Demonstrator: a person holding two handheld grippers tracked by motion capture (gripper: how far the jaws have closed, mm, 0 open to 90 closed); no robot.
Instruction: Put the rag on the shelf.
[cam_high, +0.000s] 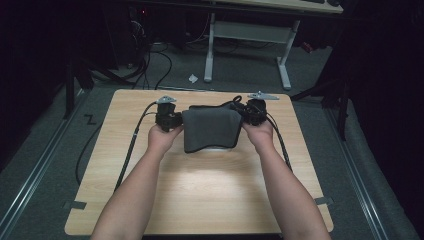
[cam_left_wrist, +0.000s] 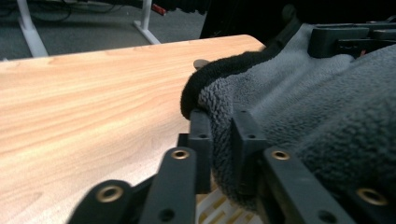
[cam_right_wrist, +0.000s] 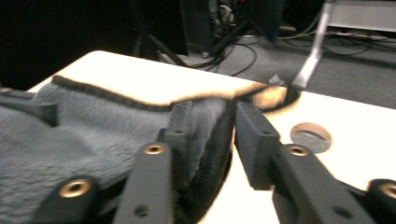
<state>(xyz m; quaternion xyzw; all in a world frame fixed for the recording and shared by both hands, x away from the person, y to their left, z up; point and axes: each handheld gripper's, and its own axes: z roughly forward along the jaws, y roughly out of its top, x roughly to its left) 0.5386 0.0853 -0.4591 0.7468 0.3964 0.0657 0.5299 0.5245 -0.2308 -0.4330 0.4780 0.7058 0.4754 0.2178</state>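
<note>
A grey fleece cloth (cam_high: 210, 127) with a black hem lies folded on the far half of the wooden table (cam_high: 200, 200). My left gripper (cam_high: 172, 120) is at its left edge and my right gripper (cam_high: 250, 114) at its right edge, each held in a hand. In the left gripper view the cloth (cam_left_wrist: 303, 107) fills the narrow gap of my left gripper (cam_left_wrist: 223, 123), touching both pads. In the right gripper view the cloth's hem (cam_right_wrist: 93, 135) lies against one jaw of my right gripper (cam_right_wrist: 215, 112), while the other jaw stands apart from it.
A pale slatted object (cam_left_wrist: 215, 210) peeks out under the cloth, showing white at its near edge (cam_high: 216, 148). A round hole (cam_right_wrist: 310, 136) is cut in the tabletop near the far corner. Cables trail from both grippers. A white-legged desk (cam_high: 210, 50) stands beyond the table.
</note>
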